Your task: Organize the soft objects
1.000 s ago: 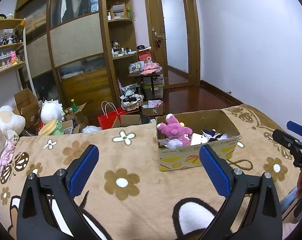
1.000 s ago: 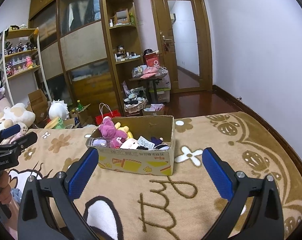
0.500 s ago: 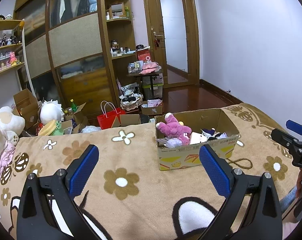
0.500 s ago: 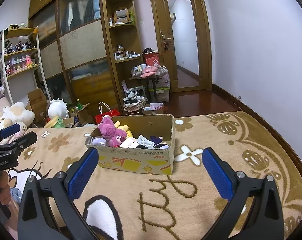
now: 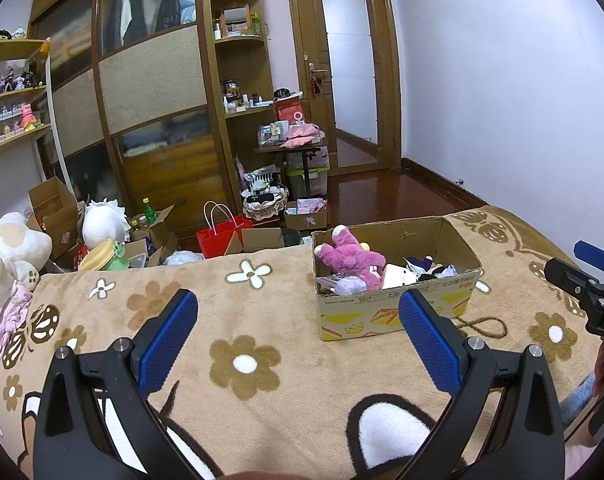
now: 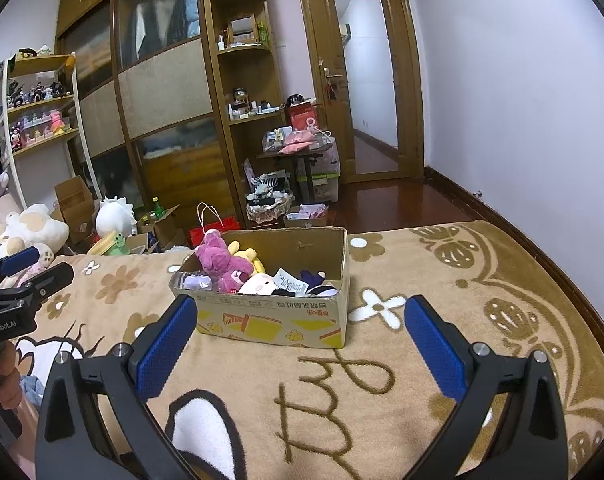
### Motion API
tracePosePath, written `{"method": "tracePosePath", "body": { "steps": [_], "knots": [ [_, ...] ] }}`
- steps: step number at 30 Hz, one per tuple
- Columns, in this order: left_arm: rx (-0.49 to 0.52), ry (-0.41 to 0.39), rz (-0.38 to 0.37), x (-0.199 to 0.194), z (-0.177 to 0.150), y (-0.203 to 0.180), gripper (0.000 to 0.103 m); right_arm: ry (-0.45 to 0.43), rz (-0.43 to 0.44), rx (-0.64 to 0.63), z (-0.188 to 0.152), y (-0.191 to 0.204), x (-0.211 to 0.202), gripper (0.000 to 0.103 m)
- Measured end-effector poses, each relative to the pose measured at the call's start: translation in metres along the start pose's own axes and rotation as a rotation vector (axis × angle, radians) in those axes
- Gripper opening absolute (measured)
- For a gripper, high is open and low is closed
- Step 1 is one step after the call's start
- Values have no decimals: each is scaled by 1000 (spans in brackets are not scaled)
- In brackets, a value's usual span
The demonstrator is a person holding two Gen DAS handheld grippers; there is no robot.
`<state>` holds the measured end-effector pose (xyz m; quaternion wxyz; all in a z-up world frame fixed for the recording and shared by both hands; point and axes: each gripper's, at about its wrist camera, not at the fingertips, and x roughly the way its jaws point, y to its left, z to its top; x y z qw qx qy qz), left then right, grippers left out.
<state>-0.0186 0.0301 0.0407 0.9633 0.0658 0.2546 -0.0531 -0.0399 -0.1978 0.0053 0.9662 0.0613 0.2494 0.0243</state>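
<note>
Two wrist fisheyes, low over the bed, both facing the wardrobe wall and door.

Left view looks along its own fingers (image 5: 170, 336) from the bed's left part; the cardboard box (image 5: 393, 312) lies ahead to the right, near, with the right gripper (image 5: 589, 276) at the right edge. Right view looks along its fingers (image 6: 166, 344) from further right; the box (image 6: 270, 320) sits just ahead, centre-left, the left gripper (image 6: 22, 276) at the left edge. Shared: box, blanket (image 6: 441, 272), wardrobe, door.
</note>
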Motion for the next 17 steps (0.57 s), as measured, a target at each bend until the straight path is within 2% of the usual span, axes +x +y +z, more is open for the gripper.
{"method": "tracePosePath", "body": {
  "steps": [17],
  "knots": [
    [-5,-3,5,-1,-2,4,100,0,0,3,1,0,0,103]
  ]
}}
